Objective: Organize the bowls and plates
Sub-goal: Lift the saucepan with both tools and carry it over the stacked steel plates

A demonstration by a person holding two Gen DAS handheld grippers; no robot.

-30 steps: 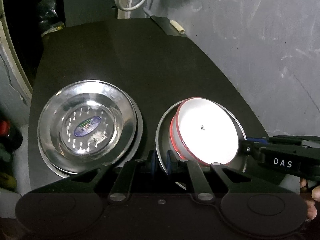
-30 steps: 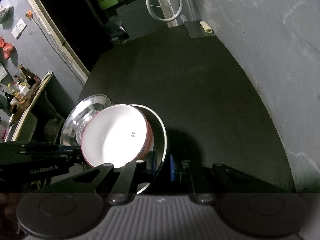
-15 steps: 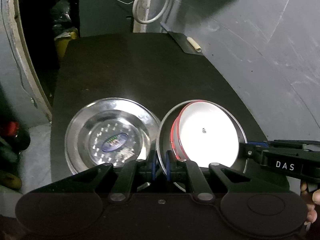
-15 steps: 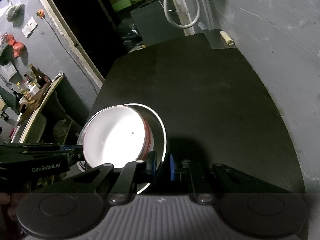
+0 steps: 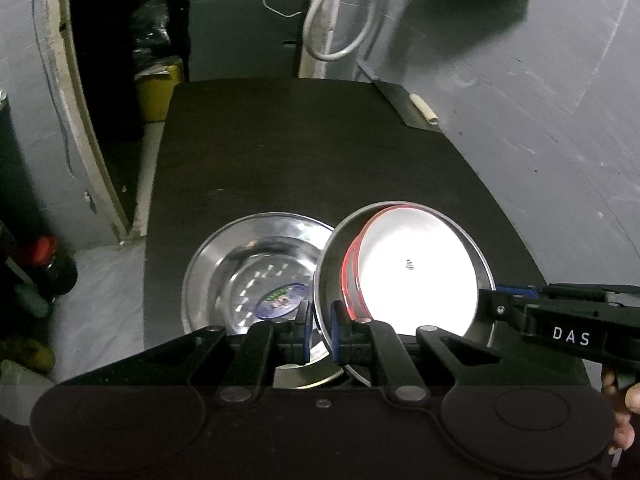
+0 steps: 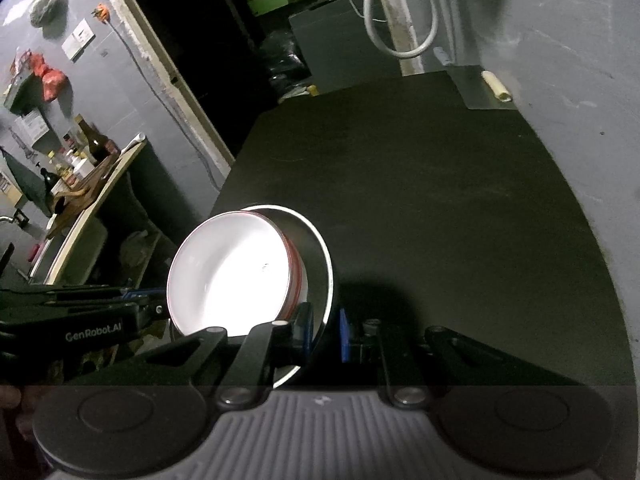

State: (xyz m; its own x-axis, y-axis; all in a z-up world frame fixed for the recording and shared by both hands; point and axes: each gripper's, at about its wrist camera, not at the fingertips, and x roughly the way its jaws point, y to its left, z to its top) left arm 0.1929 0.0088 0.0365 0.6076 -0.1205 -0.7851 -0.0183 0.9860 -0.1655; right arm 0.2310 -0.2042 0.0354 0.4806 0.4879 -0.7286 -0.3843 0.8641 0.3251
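A steel plate [image 5: 478, 260] holds a white bowl with a red outside [image 5: 416, 268]. My left gripper [image 5: 320, 326] is shut on the plate's left rim. My right gripper [image 6: 323, 332] is shut on its right rim [image 6: 326, 276], and the bowl [image 6: 232, 268] sits in it. Both hold the plate lifted above the black table [image 5: 300, 160]. A stack of steel plates [image 5: 256, 264] with a blue label lies on the table, left of and below the held plate. The right gripper's arm [image 5: 560, 320] shows at the right in the left wrist view.
A grey wall [image 5: 540, 100] runs along the table's right side. A small cream roll [image 5: 424, 108] lies on a dark sheet at the far right corner. A white cable loop [image 5: 340, 28] hangs behind. A side counter with bottles [image 6: 80, 168] stands to the left.
Both grippers have lifted the steel plate with the bowl up off the table. The stack of steel plates stayed on the table and now looks smaller and lower.
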